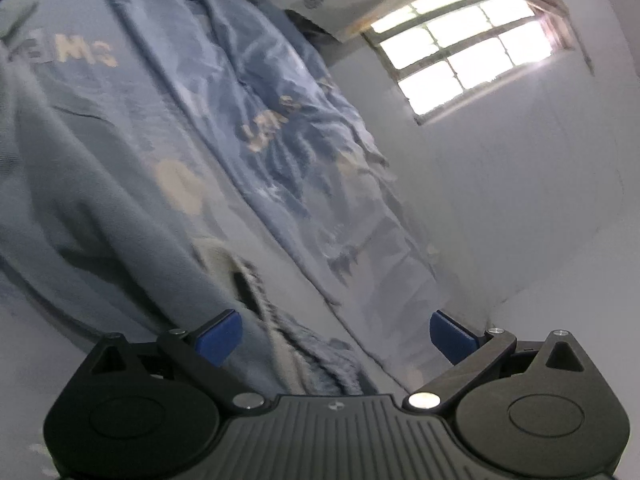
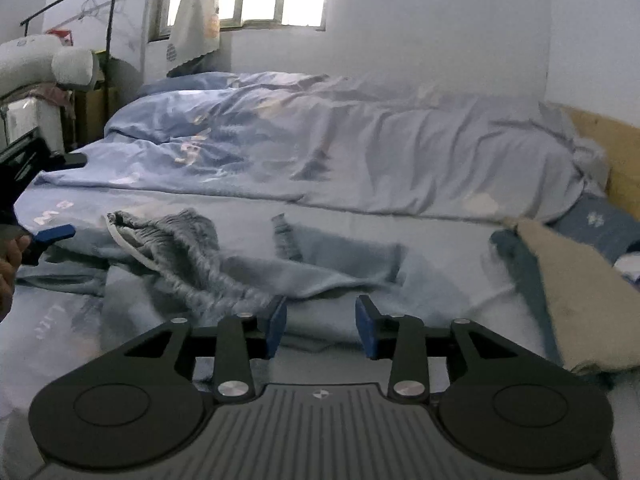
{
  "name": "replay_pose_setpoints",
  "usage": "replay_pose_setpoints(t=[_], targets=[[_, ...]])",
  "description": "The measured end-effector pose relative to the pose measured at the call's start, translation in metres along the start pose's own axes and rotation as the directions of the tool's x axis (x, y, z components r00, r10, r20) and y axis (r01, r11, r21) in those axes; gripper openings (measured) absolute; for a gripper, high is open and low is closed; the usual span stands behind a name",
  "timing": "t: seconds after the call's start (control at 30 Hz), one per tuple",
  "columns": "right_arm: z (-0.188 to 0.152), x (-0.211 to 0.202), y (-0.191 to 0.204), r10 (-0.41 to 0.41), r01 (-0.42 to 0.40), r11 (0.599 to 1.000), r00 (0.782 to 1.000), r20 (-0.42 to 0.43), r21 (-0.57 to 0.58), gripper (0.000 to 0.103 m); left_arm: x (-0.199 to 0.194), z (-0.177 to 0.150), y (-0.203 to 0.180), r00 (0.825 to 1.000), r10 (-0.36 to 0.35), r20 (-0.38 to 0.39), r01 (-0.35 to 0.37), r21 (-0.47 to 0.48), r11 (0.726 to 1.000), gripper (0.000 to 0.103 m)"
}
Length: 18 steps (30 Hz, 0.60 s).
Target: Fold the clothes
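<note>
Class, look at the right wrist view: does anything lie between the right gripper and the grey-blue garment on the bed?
Nothing visible does. The right gripper is open just above the garment, with only its cloth ahead.

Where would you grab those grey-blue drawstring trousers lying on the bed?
Probably by the ribbed waistband, coming from the left, where the left gripper is. It bunches up off the bed, thick enough to pinch; the trousers lie flatter elsewhere.

garment (image 2: 280,268): grey-blue, white drawstring | duvet (image 2: 360,148): pale blue, cream print | fingers (image 2: 276,328): blue pads | pillow (image 2: 576,300): beige
</note>
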State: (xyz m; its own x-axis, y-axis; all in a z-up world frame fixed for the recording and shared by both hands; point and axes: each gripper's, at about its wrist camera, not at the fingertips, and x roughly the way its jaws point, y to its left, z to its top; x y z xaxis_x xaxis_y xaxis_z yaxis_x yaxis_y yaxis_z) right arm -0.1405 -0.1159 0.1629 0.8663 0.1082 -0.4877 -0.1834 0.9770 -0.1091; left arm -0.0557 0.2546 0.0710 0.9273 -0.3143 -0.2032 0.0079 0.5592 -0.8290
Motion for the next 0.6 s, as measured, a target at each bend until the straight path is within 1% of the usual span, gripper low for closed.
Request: replay_pose_setpoints(t=[0.07, 0.17, 0.27, 0.4, 0.5, 0.6], targets=[[0.01, 0.0, 0.005, 0.002, -0.001, 0.999, 1.0, 0.016, -0.037, 0.054, 0.002, -0.006, -0.01, 1.0, -0.011, 0.005, 0.011, 0.037, 0.999, 0.103], [0.028, 0.002, 0.022, 0.048, -0.043, 0.994, 0.998, 0.046, -0.104, 0.055, 0.003, -0.01, -0.019, 1.0, -0.008, 0.011, 0.008, 0.079, 0.997, 0.103], [0.044, 0.01, 0.046, 0.105, -0.093, 0.977, 0.993, 0.054, -0.193, 0.056, 0.001, -0.007, -0.017, 1.0, 0.004, 0.025, -0.005, 0.064, 0.998, 0.103], [0.058, 0.035, 0.088, 0.178, -0.164, 0.926, 0.984, 0.011, -0.341, 0.058, -0.005, 0.0, -0.01, 0.999, 0.017, 0.051, -0.018, 0.029, 0.999, 0.103], [0.063, 0.061, 0.117, 0.21, -0.209, 0.884, 0.977, -0.043, -0.419, 0.058, -0.008, 0.005, -0.006, 0.998, 0.018, 0.064, -0.018, 0.009, 1.0, 0.103], [0.065, 0.088, 0.138, 0.206, -0.219, 0.856, 0.975, -0.081, -0.469, 0.058, -0.011, 0.009, -0.003, 0.998, 0.015, 0.068, -0.015, -0.006, 1.0, 0.103]])
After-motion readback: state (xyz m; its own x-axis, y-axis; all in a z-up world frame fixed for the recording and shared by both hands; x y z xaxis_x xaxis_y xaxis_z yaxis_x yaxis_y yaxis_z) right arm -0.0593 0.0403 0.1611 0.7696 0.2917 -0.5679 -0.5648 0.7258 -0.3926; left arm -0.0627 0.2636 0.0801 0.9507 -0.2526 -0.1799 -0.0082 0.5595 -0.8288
